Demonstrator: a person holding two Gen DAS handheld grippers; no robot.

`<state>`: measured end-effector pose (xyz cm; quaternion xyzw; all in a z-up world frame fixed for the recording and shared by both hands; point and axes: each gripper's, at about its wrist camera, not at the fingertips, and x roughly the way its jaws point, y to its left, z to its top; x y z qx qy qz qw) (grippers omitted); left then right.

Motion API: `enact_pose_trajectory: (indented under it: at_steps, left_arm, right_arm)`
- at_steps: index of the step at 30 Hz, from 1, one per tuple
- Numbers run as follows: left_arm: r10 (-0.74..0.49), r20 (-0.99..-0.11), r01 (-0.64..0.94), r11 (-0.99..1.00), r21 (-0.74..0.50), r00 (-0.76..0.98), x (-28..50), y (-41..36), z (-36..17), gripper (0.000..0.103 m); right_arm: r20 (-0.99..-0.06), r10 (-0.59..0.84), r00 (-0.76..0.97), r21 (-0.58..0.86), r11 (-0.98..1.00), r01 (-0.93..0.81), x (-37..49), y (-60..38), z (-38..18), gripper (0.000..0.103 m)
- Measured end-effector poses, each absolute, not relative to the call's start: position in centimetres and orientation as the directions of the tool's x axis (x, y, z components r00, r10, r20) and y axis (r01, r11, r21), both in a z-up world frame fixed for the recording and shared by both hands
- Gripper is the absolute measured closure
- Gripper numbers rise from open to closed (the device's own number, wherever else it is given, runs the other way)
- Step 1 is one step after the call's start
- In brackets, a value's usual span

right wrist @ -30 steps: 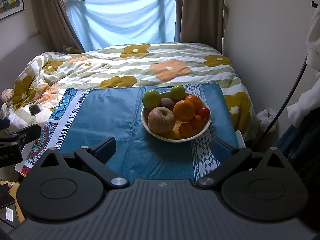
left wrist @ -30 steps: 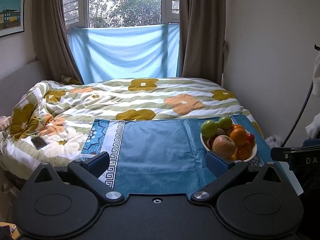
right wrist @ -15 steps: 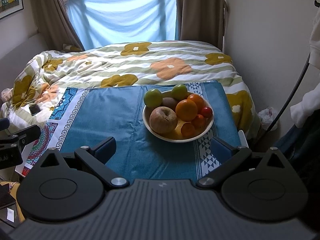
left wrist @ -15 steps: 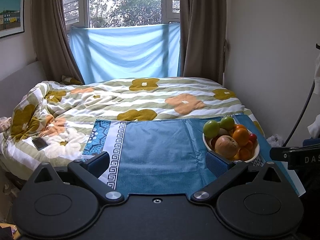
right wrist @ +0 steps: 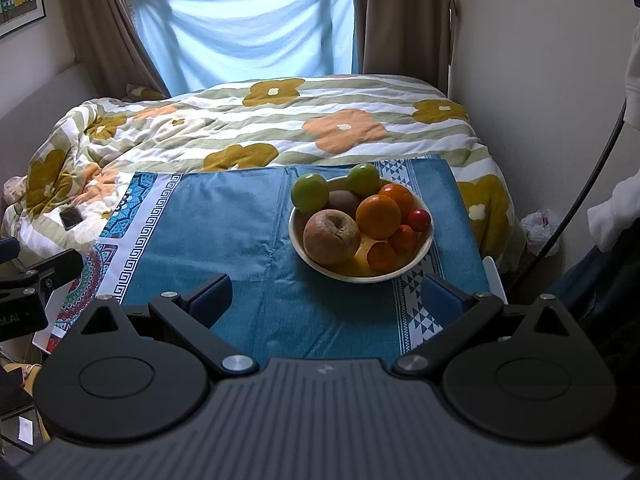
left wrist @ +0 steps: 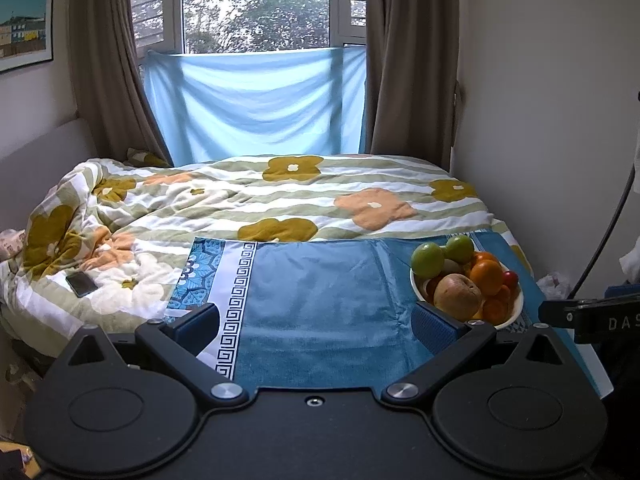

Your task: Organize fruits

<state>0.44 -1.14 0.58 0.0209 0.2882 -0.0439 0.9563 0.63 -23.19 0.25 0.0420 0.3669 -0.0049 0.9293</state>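
Observation:
A white bowl (right wrist: 425,249) heaped with fruit stands on a blue patterned cloth (right wrist: 224,232), toward its right side. In it lie a big brownish apple (right wrist: 331,237), two green apples (right wrist: 310,197), a kiwi (right wrist: 343,201), oranges (right wrist: 378,216), small tangerines and a red tomato (right wrist: 419,219). My right gripper (right wrist: 326,300) hovers open just in front of the bowl, nothing between its fingers. My left gripper (left wrist: 316,322) is open over the cloth's middle, with the bowl (left wrist: 507,316) by its right finger (left wrist: 434,322).
The cloth (left wrist: 320,280) covers a small table in front of a bed with a flowered quilt (left wrist: 280,196). A phone (left wrist: 81,284) lies on the quilt at left. A wall runs along the right, and a plastic bag (right wrist: 542,230) sits on the floor there.
Both cameras have tilted slightly upward, so the bowl sits a little lower in each view. Neither gripper has changed its opening and the fruit has not moved.

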Motion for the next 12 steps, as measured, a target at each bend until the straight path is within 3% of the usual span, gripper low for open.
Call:
enact_pose_trajectory:
  at_steps: [12]
  left_arm:
    - [-0.085, -0.558, 0.087, 0.996, -0.023, 0.826, 1.04, -0.46, 0.31, 0.000]
  right_arm:
    - [-0.692, 0.021, 0.721, 0.075, 0.996, 0.043, 1.12, -23.01, -0.50, 0.000]
